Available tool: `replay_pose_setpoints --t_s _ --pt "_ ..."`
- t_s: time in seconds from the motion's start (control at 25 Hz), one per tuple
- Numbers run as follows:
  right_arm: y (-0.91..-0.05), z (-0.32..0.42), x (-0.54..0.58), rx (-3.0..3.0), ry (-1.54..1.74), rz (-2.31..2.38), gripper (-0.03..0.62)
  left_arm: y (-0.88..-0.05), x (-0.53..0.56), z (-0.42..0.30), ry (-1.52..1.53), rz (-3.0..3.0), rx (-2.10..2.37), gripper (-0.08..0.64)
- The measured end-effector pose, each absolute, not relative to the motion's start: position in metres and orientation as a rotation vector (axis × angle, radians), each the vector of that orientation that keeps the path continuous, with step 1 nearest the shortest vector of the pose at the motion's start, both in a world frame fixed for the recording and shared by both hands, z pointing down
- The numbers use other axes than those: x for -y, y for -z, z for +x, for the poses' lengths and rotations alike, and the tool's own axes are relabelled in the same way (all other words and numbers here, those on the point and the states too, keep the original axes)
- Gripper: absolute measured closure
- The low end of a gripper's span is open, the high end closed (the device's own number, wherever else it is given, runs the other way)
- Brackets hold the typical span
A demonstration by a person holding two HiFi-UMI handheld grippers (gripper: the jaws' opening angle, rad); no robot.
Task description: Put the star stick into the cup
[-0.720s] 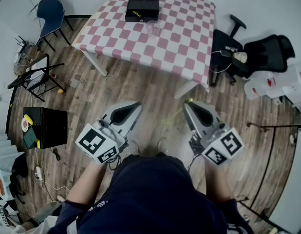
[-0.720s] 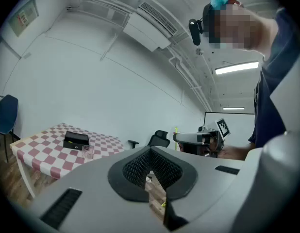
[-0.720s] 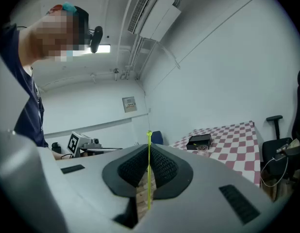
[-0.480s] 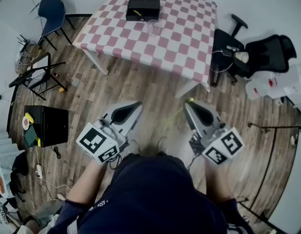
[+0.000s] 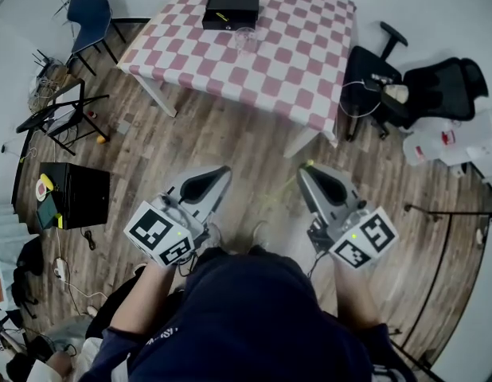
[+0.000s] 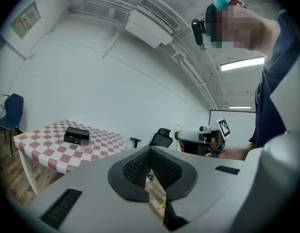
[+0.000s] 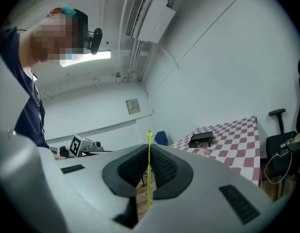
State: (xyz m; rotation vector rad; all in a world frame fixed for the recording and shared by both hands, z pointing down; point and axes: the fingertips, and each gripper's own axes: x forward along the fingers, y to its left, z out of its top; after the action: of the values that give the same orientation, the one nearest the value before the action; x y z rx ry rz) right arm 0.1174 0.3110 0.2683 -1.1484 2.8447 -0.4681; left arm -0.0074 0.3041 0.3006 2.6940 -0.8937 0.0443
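Head view looked steeply down on a brown wood-plank floor [image 5: 230, 134], with a table under a red-and-white checked cloth [image 5: 294, 62] at the upper middle of the frame. On the cloth sat a flat black rectangular box [image 5: 231, 10] and, just below it, a small clear cup [image 5: 246, 40], well apart from both grippers. A blue chair [image 5: 91, 10] stood at upper left. A black office chair [image 5: 373, 78] stood by the table's right edge, and a black case [image 5: 79, 201] lay on the floor at left. Planks lay between the grippers and the table.

Right of centre, the smooth grey right gripper [image 5: 306, 168] had its ribbed black pads pinched on the thin yellow-green star stick [image 7: 149, 178]. In the right gripper view the stick stood upright between the pads, its top poking just above their tips. Left of centre, the matching left gripper [image 5: 224, 169] had its jaws closed tip to tip on nothing.
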Motion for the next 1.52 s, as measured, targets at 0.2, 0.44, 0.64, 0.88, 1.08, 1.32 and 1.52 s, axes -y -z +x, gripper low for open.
replay_pose_setpoints --t_s 0.2,0.44,0.64,0.88,1.08,1.32,1.52 --pt "-0.264 0.149 -0.323 -2.858 0.439 -1.107 0.569 -0.293 -0.318 0.022 -0.046 2.710 0.935 0.529" --pt "-0.264 0.177 -0.330 -2.859 0.427 -1.061 0.569 -0.287 -0.326 0.050 -0.066 2.721 0.970 0.529" --pt "-0.266 0.191 -0.324 -2.853 0.429 -1.043 0.569 -0.288 -0.321 0.064 -0.078 2.723 0.983 0.529" --pt "-0.272 0.193 -0.298 -2.868 0.437 -1.030 0.569 -0.295 -0.297 0.065 -0.072 2.707 1.003 0.529" --pt "-0.276 0.184 -0.265 -2.890 0.433 -1.018 0.569 -0.302 -0.265 0.057 -0.051 2.694 1.020 0.529" --pt "-0.286 0.165 -0.210 -2.905 0.431 -1.037 0.569 -0.315 -0.209 0.037 -0.034 2.685 1.009 0.529" --pt "-0.295 0.140 -0.151 -2.898 0.467 -1.070 0.569 -0.328 -0.146 0.011 -0.042 2.672 0.982 0.529"
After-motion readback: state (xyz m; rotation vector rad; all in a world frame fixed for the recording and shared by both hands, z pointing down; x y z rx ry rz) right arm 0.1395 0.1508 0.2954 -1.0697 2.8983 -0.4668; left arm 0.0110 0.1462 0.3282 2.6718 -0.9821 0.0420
